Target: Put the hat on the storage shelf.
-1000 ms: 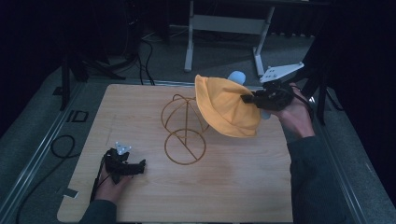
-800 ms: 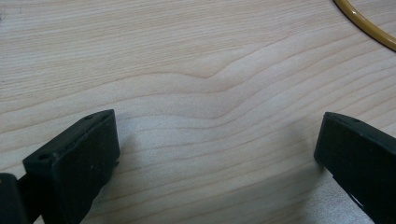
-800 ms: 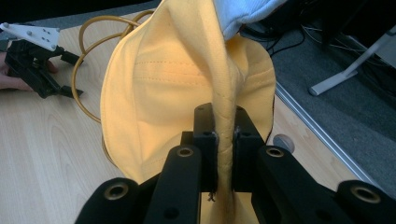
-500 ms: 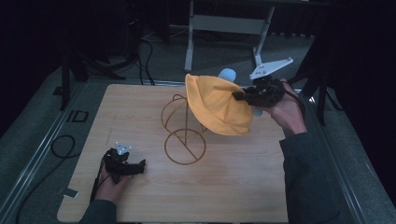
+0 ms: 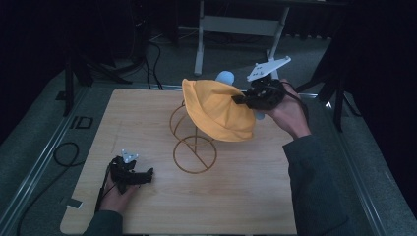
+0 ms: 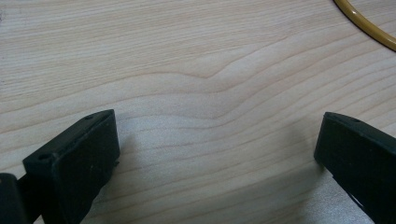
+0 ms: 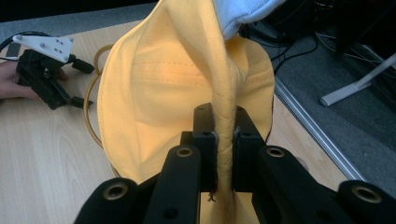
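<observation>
A yellow bucket hat [image 5: 216, 110] with a pale blue lining hangs in the air over a golden wire stand [image 5: 193, 147] in the middle of the table. My right gripper [image 5: 241, 98] is shut on the hat's brim; in the right gripper view the brim [image 7: 223, 135] is pinched between the two jaws and the hat's inside [image 7: 159, 93] spreads out ahead. My left gripper [image 5: 147, 173] rests on the table at the front left, open, with bare wood between its fingers [image 6: 74, 154]. An arc of the stand's base ring [image 6: 364, 25] shows at the top right of the left gripper view.
The wooden table [image 5: 255, 196] has free room at the front and right. Metal rails run along its sides, and a cable [image 5: 64, 152] lies on the floor at the left. A white table leg [image 5: 199, 39] stands behind the far edge.
My right gripper has carried the hat up and to the left, over the wire stand. The left gripper has stayed in place.
</observation>
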Demonstrator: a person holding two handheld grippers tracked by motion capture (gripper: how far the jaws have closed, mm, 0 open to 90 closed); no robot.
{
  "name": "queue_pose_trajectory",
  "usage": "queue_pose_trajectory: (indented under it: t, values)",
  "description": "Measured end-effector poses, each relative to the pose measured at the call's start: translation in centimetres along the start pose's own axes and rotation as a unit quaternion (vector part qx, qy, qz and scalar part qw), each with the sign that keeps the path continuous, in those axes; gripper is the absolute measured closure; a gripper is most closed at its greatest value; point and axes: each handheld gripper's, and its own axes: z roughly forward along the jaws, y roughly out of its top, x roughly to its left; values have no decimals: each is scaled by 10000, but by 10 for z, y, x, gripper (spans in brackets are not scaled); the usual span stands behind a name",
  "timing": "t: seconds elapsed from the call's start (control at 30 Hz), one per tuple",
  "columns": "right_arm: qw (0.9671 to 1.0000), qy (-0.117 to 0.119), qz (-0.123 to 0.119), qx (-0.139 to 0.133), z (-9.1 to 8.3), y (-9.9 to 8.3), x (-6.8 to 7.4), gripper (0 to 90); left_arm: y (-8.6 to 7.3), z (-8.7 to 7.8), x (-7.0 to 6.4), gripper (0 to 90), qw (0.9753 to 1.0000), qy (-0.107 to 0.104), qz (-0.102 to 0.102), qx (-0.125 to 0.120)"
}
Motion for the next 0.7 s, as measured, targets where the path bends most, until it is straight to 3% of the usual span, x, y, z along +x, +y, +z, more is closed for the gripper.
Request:
queue_pose_trajectory:
  t: [0.7]
  values:
    - [9992,193,-300,172,36,37,22,829,0,0,0,2,10000,-3,-12,-17]
